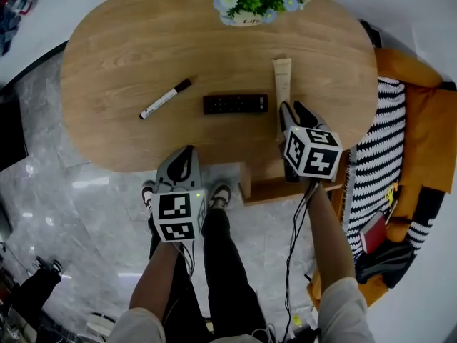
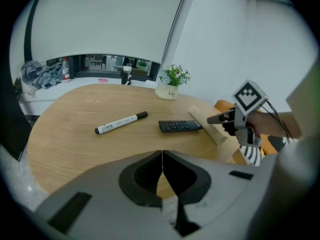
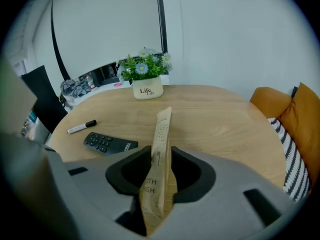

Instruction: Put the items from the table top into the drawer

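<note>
On the oval wooden table (image 1: 128, 56) lie a white marker with a black cap (image 1: 165, 99), a black remote (image 1: 235, 103) and a long beige box (image 1: 282, 77). My right gripper (image 1: 294, 109) points down over the box's near end. In the right gripper view the box (image 3: 161, 134) runs between the jaws, which stand open on either side of it as it rests on the table. My left gripper (image 1: 189, 151) hovers at the table's front edge, left of the remote, shut and empty. A wooden drawer (image 1: 275, 189) sticks out below the front edge, under the right gripper.
A white pot of flowers (image 1: 250, 2) stands at the table's far edge. An orange sofa (image 1: 414, 113) with a striped cushion (image 1: 378, 141) is close on the right. The person's legs and shoes (image 1: 218, 195) stand by the table's front on the grey marble floor.
</note>
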